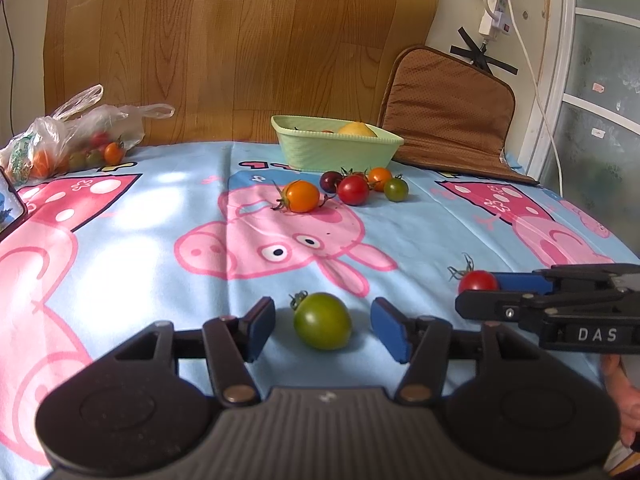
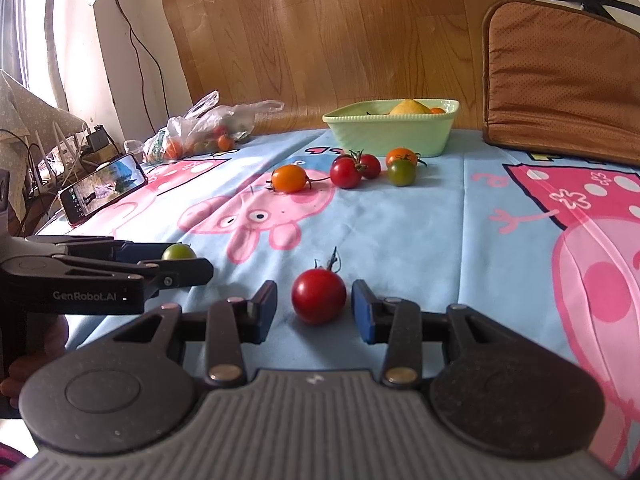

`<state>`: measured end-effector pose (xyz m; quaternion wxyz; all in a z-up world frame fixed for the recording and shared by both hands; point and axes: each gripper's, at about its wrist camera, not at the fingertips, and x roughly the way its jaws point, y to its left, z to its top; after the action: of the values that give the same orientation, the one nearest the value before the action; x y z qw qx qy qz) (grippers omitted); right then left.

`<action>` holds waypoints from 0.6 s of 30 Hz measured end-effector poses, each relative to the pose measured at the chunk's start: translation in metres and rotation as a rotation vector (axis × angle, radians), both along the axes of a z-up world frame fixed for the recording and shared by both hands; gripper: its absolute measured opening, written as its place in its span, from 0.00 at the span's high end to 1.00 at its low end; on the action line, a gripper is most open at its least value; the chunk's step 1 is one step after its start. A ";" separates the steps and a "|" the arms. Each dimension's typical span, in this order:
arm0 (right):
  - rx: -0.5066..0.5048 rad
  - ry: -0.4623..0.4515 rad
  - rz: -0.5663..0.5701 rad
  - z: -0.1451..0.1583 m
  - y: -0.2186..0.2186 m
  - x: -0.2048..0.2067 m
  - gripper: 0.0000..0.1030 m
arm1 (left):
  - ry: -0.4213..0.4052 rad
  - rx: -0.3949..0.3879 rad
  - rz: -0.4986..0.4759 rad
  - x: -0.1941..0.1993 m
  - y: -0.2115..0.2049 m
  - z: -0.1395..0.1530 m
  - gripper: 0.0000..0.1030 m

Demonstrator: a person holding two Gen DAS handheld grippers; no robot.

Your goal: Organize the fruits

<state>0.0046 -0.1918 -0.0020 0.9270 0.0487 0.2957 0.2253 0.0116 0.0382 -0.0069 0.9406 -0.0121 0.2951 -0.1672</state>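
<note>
Your left tongs (image 1: pixel 323 326) stand spread on the surface (image 1: pixel 132 256), which wears a light blue cloth with pink cartoon pigs. A green tomato (image 1: pixel 322 321) lies between the two blue pads (image 1: pixel 262 326), and a small gap shows on each side of it, so the pads do not press it. It rests on the cloth with its stem up and to the left.

Your right tongs (image 2: pixel 314 310) are spread too. A red tomato (image 2: pixel 318 295) sits between their pads (image 2: pixel 363 312), with cloth visible on both sides of it, so nothing pinches it. Its dry stem points up and away from you.

Seen from the right tongs, the left tongs come in from the left edge, with the green tomato just beyond their near finger. Seen from the left tongs, the right tongs come in from the right edge, around the red tomato.

Well ahead of both tongs, near the far edge of the cloth, stands a pale green bowl (image 1: pixel 320 152) with a yellow fruit (image 1: pixel 357 129) inside. Just in front of the bowl lies a small group of tomatoes (image 1: pixel 354 189): orange, red, dark and green ones. Far ahead to the left of the left tongs lies a plastic bag (image 1: pixel 76 132) with more tomatoes in it. A phone (image 2: pixel 105 188) leans at the left side, and a brown cushion (image 2: pixel 560 80) stands to the right of the bowl.
</note>
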 end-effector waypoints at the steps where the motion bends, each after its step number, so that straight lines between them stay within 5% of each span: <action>1: 0.000 0.001 0.001 0.000 0.000 0.000 0.57 | 0.000 -0.001 0.000 0.000 0.000 0.000 0.47; 18: -0.024 -0.008 0.003 -0.001 0.004 -0.001 0.57 | 0.001 -0.017 -0.003 0.000 0.001 0.000 0.47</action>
<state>0.0041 -0.1882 -0.0029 0.9284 0.0362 0.2947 0.2233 0.0114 0.0394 -0.0070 0.9402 -0.0196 0.2941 -0.1708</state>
